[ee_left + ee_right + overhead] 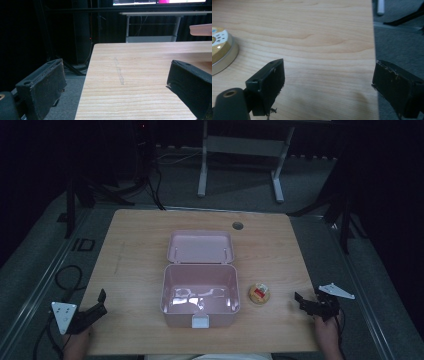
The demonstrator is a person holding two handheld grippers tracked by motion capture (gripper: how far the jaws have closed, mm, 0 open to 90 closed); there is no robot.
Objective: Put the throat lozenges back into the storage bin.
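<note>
Both grippers, left [100,302] at lower left and right [301,301] at lower right, gape wide; round tin [259,293] sits beside the pink box [200,292].

Box [200,295] sits mid-table [135,245], lid [200,247] swung open behind it. Tin [259,293] lies just right of the box, apart from it. Your right gripper [302,300] is near the tin's right, by the table's right edge; your left gripper [99,302] sits at the front-left corner, well left of the box.
</note>
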